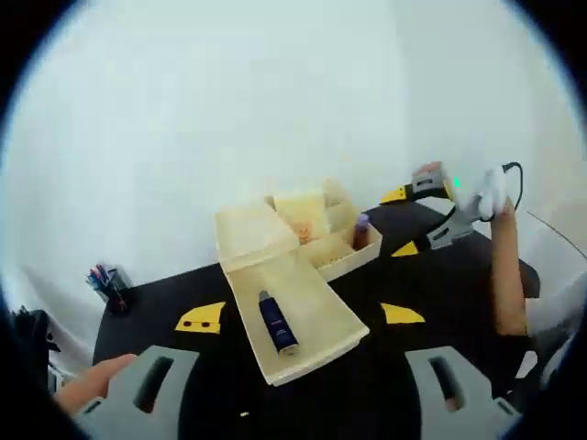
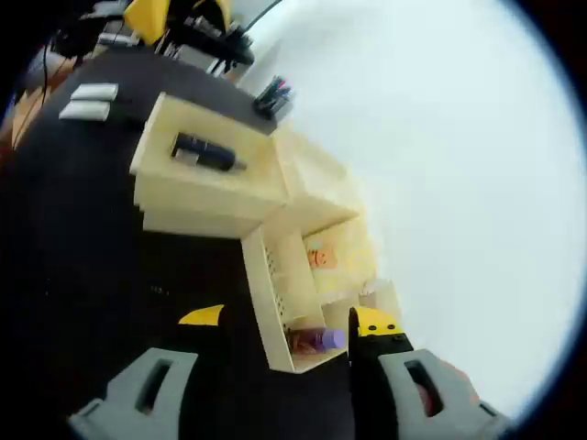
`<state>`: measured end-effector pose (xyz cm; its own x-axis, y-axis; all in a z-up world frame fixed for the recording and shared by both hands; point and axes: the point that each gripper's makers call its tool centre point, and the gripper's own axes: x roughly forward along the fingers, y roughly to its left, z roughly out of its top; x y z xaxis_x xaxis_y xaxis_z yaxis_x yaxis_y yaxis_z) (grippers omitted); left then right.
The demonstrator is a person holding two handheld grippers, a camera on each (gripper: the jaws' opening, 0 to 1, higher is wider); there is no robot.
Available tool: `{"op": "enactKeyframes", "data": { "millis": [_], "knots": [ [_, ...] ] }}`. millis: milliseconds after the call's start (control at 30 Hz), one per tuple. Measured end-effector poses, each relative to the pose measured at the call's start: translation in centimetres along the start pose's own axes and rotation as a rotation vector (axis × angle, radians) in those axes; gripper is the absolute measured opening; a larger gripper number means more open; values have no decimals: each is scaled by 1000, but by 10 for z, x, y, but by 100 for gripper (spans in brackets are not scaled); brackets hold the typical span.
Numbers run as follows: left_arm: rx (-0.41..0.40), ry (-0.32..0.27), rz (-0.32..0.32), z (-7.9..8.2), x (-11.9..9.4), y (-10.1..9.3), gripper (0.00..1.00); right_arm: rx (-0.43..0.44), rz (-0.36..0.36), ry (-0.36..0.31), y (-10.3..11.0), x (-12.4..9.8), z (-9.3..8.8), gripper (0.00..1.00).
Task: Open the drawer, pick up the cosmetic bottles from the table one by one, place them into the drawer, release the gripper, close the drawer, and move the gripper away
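A dark blue cosmetic bottle (image 1: 277, 323) is lying flat on the floor of the pulled-out cream drawer (image 1: 316, 307), straight ahead of the left gripper (image 1: 301, 396) and between the lines of its two grey fingers (image 1: 151, 390), which are standing wide apart and gripping nothing. A second bottle with a purple cap (image 2: 316, 340) is lying in a compartment of the cream organizer (image 2: 307, 252), just ahead of the right gripper (image 2: 275, 394) and nearer its right-hand finger (image 2: 413, 394); those fingers are also spreading wide, holding nothing. In the left gripper view, the right gripper (image 1: 459, 215) is hovering beyond the organizer, off past the right-hand finger. Everything is sitting on a black table (image 1: 404, 367) with yellow markers (image 1: 200, 318), and a pen holder (image 1: 110, 286) is standing far off past the left-hand finger.
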<state>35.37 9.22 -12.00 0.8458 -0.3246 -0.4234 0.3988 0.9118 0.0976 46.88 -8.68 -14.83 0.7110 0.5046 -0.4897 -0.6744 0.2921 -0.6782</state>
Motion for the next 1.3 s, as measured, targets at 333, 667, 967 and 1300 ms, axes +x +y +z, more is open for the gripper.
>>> {"op": "enactKeyframes", "data": {
  "millis": [333, 667, 967, 1300],
  "knots": [
    [119, -213, 84, -3, -5, 24, 85, 236, -110, -322, -43, -21, 65, 49],
    [-8, -399, -57, -9, -15, 35, 96, 455, -45, -437, -32, -27, 76, 77],
    [116, -580, -134, -18, -32, 42, 96, 520, 39, -555, 3, -19, 92, 93],
    [67, -531, -165, -54, -17, 58, 96, 528, 62, -576, 39, -3, 87, 93]
  ]
}}
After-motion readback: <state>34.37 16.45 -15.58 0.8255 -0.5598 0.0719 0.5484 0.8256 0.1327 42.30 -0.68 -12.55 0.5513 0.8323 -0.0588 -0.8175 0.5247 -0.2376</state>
